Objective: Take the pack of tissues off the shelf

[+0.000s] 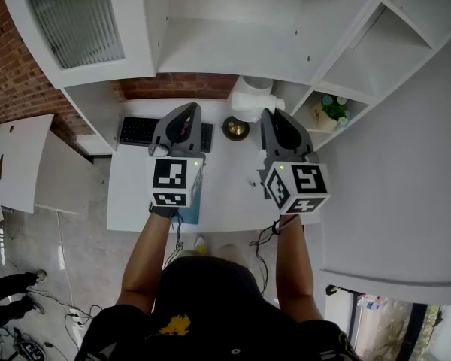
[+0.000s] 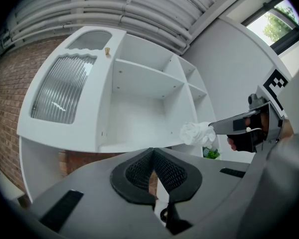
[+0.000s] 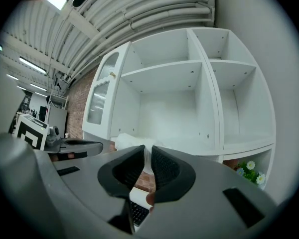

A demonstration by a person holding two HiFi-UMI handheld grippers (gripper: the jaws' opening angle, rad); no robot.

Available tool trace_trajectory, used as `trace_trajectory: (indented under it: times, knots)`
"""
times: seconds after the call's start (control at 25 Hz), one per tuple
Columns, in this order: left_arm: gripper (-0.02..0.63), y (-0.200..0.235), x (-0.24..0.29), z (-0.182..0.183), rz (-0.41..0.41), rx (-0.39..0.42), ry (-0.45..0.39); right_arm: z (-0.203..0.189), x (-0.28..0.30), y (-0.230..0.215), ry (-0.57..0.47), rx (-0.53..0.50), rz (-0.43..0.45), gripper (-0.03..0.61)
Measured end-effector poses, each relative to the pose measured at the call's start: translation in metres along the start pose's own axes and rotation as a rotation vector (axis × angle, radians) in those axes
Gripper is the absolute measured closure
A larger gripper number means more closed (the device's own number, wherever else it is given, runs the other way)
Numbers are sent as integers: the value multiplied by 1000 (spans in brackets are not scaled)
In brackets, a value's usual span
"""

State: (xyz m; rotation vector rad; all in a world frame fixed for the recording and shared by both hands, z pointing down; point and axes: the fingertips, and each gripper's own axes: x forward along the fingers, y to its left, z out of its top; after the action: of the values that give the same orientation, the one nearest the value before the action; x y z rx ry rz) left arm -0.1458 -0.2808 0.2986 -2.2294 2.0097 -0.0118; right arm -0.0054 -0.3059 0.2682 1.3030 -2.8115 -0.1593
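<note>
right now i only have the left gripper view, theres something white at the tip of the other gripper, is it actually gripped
Observer: Yes. The right gripper view shows the right gripper with its pads closed on the pack of tissues.
Operator: is it clear of the shelf
Observer: It looks so. In the head view the pack sits out in front of the shelf, over the back of the white desk.
Operator: whats under my gripper
Observer: In the head view the left gripper hangs above a black keyboard, and a round brass-coloured bowl sits just beside it.
</note>
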Motion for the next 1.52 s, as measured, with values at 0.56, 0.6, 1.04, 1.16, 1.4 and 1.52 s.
trace_trajectory:
  times: [0.56, 0.6, 1.04, 1.16, 1.4, 1.52]
  knots:
    - [597, -10, -10, -85, -8, -36, 122, -73, 3, 15, 112, 46, 42, 535]
    - [597, -12, -12, -91, -12, -40, 130, -79, 3, 17, 117, 50, 42, 534]
    - [597, -31, -22, -147, -41, -65, 203, -144, 1, 34, 192, 93, 51, 535]
    - [597, -32, -25, -162, -35, -79, 221, -159, 0, 33, 212, 101, 48, 535]
    - [597, -37, -30, -186, -30, -91, 260, -186, -7, 31, 257, 118, 39, 535]
    - [597, -40, -31, -198, -25, -98, 277, -200, -9, 31, 276, 131, 42, 535]
